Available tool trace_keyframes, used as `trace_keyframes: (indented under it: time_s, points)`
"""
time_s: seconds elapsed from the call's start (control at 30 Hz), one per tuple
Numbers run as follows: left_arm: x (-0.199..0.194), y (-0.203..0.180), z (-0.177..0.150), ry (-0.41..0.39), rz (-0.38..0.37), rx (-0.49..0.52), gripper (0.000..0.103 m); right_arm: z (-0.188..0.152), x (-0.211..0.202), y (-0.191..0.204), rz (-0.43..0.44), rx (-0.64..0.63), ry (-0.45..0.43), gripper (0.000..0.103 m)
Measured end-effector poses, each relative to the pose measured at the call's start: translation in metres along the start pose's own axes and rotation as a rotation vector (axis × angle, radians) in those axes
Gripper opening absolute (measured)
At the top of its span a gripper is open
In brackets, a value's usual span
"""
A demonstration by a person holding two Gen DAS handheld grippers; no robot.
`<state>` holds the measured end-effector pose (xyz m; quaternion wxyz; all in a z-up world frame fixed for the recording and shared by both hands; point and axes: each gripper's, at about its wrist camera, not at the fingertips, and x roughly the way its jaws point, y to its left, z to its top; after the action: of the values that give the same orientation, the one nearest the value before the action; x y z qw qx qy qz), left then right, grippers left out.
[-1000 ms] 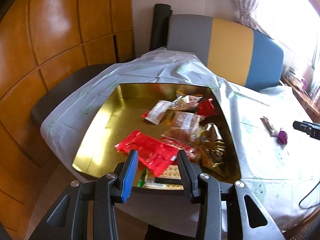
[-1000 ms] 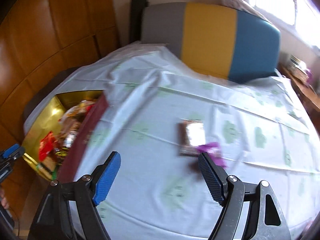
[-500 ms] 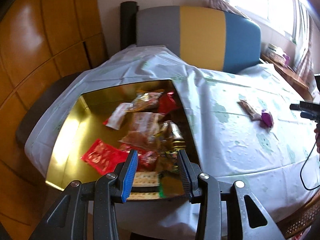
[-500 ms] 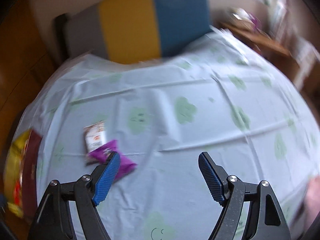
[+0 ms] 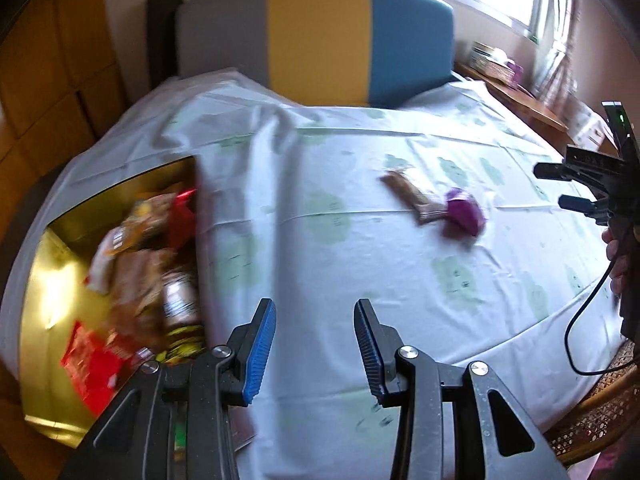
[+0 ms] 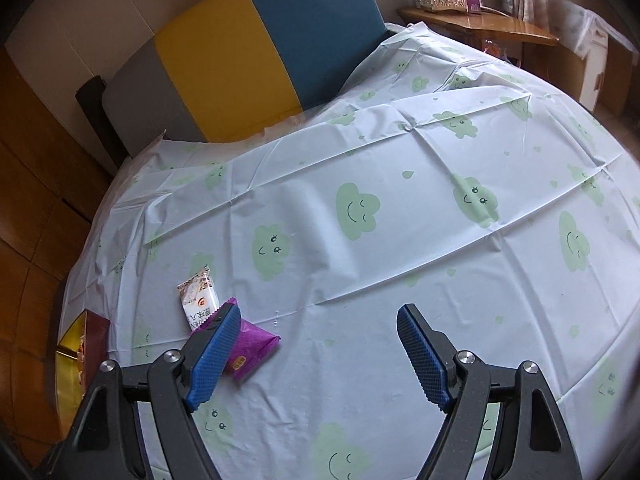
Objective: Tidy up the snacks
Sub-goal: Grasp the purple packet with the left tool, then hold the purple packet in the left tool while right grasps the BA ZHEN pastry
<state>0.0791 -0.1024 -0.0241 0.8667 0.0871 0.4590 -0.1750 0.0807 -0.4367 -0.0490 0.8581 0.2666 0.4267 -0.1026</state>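
Both grippers are angled steeply down over a round table covered by a thin, creased plastic tablecloth printed with green smiling clouds. The left gripper is held over bare cloth near the table's edge, its ribbed blue pads set a modest gap apart with nothing between them. The right gripper is spread wide and empty; in the left wrist view it is seen at the far right edge, gripped by a hand with a black cable trailing below. Two snacks lie loose on the cloth, touching each other: a flat, rectangular white-and-brown wrapped bar and a crinkled purple packet, the latter partly hidden behind the right gripper's left finger and outside the jaws. At the table's left side a shiny gold box with dark red outer walls is filled with glossy red, brown and clear wrappers, blurred here. A padded chair back in grey, yellow and blue panels stands behind the table.
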Motion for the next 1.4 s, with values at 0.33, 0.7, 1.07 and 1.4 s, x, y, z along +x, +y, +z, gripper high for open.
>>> trace_keyframes:
  time_s: [0.33, 0.7, 1.07, 1.4]
  points:
    - [0.034, -0.055, 0.033, 0.042, -0.16, 0.036, 0.041, 0.001, 0.0, -0.003, 0.044, 0.035, 0.022, 0.081]
    - [0.095, -0.12, 0.072, 0.135, -0.29, -0.003, 0.042, 0.005, -0.01, -0.005, 0.116, 0.078, 0.005, 0.081]
    - [0.126, -0.149, 0.096, 0.149, -0.26, -0.008, 0.049, 0.007, -0.017, -0.007, 0.166, 0.102, -0.01, 0.082]
    - [0.137, -0.174, 0.088, 0.111, -0.149, 0.193, 0.04, 0.008, -0.019, -0.012, 0.163, 0.121, -0.019, 0.082]
